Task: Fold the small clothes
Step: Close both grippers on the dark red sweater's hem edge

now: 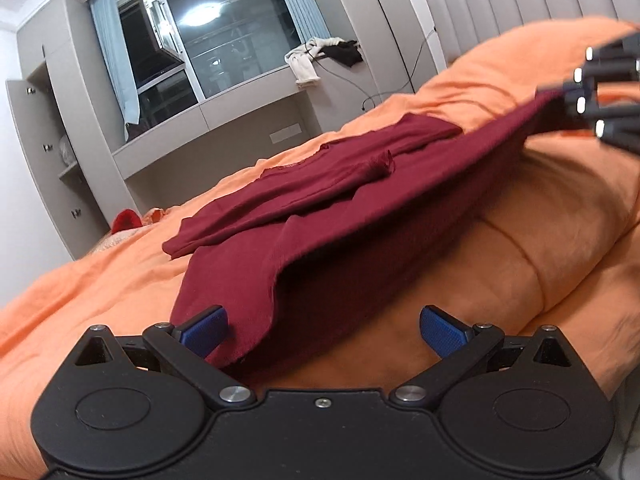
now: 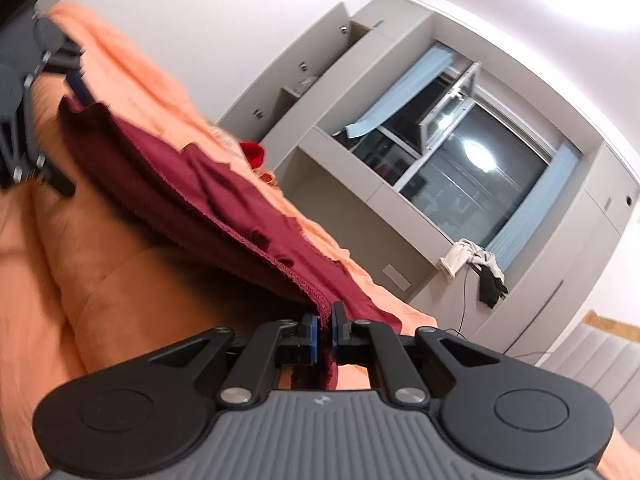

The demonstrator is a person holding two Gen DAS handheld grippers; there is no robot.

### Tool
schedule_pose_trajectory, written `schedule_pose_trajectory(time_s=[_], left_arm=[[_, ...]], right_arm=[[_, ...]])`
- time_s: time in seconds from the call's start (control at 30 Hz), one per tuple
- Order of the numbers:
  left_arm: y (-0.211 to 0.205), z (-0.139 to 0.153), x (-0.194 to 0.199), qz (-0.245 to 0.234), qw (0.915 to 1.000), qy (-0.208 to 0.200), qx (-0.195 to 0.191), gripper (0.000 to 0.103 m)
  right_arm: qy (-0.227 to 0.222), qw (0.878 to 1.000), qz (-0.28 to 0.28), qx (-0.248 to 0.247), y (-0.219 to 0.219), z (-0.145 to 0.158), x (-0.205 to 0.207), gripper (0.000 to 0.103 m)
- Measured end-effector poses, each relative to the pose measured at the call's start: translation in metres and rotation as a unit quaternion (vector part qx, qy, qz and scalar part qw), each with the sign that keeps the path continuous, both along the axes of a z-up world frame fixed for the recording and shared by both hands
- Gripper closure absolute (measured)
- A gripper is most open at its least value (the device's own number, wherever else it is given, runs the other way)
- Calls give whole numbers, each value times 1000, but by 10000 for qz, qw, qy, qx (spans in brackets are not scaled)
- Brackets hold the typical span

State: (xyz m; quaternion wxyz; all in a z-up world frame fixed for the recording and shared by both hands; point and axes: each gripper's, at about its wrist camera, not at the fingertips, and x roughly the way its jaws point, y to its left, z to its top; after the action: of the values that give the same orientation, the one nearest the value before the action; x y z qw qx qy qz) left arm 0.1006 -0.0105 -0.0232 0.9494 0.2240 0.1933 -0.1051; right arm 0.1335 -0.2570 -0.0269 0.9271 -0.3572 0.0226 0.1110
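Two grippers work one dark red garment (image 1: 304, 216) spread on the orange quilt (image 1: 540, 248) of a bed. At the near corner, the right gripper (image 2: 325, 330) has its jaws clamped tight on the stitched hem of the cloth, a fold of it pinched between the blue pads (image 2: 314, 332). From that pinch the edge of the garment is lifted off the quilt and runs taut toward the far corner, throwing a dark shadow on the bedding underneath. In its own camera the left gripper (image 1: 322, 330) has its jaws spread wide, and the blue pads press on nothing. A corner of the cloth droops into the gap near one pad, and I cannot tell whether it touches. A sleeve lies folded across the top of the garment. Beyond the bed stands a grey cabinet wall with a dark window (image 1: 224, 36), and some white and black clothes (image 1: 320, 54) hang off its sill.
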Motion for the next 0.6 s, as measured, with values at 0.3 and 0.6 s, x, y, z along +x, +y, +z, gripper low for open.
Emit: schedule_pose_trajectory(time_s=[0.3,0.6], left_arm=[[21,13,17,991,9948,-190,-94,28],[19,13,6,904,9944,-174,514,65]], right_arm=[[-14,10000,3,48,-4,-1,-3,96],[12,10000,-18,22,-1,-5,-8,96]])
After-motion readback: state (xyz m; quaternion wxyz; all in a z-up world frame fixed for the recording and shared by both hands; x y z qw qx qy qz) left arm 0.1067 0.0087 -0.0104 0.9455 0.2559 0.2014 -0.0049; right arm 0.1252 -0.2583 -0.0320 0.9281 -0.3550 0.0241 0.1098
